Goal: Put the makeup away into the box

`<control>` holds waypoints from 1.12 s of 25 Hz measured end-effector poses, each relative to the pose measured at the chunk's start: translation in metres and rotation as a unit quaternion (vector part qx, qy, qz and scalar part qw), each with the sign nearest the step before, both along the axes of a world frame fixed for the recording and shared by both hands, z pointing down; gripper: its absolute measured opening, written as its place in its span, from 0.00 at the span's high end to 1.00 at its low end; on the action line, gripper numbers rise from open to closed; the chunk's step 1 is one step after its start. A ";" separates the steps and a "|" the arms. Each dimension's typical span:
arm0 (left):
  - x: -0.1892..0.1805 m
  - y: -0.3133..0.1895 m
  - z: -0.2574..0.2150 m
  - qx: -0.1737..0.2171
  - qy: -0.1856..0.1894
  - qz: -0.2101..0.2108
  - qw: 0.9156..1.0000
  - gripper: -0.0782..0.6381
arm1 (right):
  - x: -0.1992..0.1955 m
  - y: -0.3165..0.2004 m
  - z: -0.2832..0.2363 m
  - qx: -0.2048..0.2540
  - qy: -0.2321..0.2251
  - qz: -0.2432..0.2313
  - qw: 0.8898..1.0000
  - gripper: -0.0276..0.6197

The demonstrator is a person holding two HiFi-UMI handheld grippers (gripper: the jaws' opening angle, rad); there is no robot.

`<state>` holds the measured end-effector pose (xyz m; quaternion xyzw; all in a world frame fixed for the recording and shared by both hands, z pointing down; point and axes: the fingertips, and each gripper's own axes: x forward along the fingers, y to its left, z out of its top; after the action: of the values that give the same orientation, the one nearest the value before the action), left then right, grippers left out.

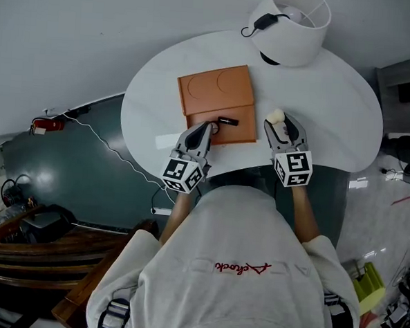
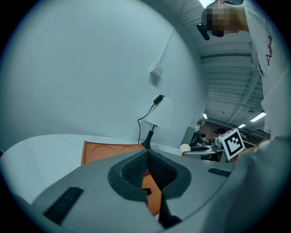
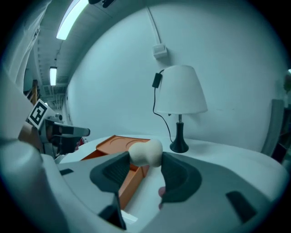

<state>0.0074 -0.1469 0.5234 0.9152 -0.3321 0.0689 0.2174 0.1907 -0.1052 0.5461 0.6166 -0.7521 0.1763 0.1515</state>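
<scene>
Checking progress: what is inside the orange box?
A slim black tube lies in the box. The left gripper covers its near left corner, so anything there is hidden. The right gripper holds the sponge outside.

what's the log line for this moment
right gripper: shut on sponge, right of box | left gripper: shut, empty, at box's near edge | box: open, black tube inside

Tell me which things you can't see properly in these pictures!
- The black item in the orange box: head view, too small to name.
- The box's inside: left gripper view, the left gripper covers most of it.
- The sponge, underside: right gripper view, behind the right gripper.
- The lamp: head view, cut by the top edge.
</scene>
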 end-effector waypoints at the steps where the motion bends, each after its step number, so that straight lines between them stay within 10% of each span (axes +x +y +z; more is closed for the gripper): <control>1: 0.000 0.002 -0.001 0.001 0.000 0.000 1.000 0.88 | -0.005 0.008 -0.004 0.005 -0.001 -0.001 1.000 0.60; 28: -0.128 0.031 -0.007 0.011 -0.003 -0.152 0.988 0.88 | -0.152 0.012 0.055 -0.078 0.006 -0.195 0.978 0.56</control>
<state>-0.1202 -0.1157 0.5161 0.8565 -0.4686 0.0341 0.2139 0.0382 -0.0930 0.6011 0.4457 -0.8408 0.1979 0.2353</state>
